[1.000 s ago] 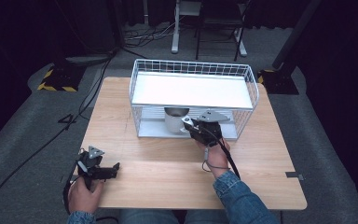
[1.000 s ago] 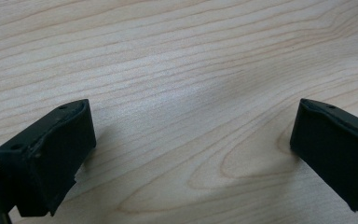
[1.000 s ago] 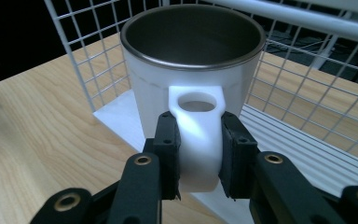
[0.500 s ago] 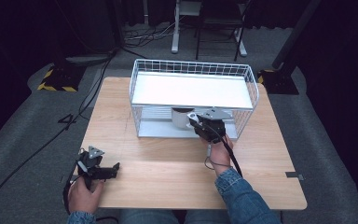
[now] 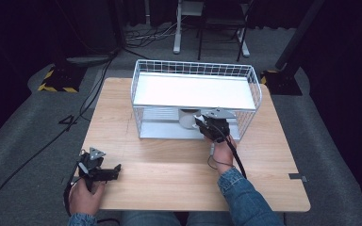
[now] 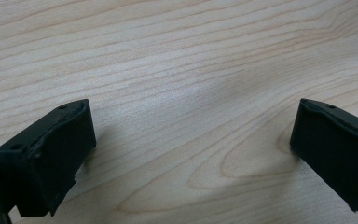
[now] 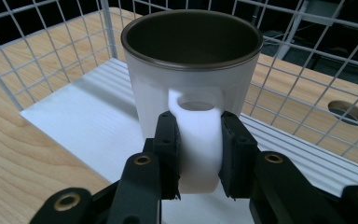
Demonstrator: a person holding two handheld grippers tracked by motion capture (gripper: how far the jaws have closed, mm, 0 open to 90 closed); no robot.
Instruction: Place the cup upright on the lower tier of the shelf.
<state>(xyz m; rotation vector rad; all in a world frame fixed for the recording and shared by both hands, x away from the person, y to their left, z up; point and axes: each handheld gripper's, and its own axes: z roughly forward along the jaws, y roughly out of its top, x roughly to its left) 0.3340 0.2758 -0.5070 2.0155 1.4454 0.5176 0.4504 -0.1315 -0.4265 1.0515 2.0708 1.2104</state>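
Dark studio floor with cables and stand legs surrounds a light wooden table (image 5: 169,174), on which stands a white wire rack (image 5: 195,70) with a white upper shelf and a ribbed white lower tray. Going left to right: at the near left corner of the table we note the left gripper (image 5: 115,170), held low in the person's left hand (image 5: 82,195) and lying close to the wood; in the left gripper view its jaws stand wide apart over bare wood grain with nothing between them, so we log it as idle. Near the middle, the white mug (image 7: 191,79) with a dark inner wall sits upright in the lower level of the rack, under the upper shelf and toward the front opening. To its right, the right gripper (image 7: 199,154) reaches into that opening; its jaws are closed on the mug's handle (image 7: 196,140), one pad on each flank. The right hand (image 5: 222,149) and denim sleeve (image 5: 242,197) extend straight forward from the table's near edge, wrist roughly level. We judge the step in hand to be moving the mug at the lower tray, either placing or retrieving; we cannot tell which. The next move calls for keeping the mug level and clear of the wire front and the shelf above.
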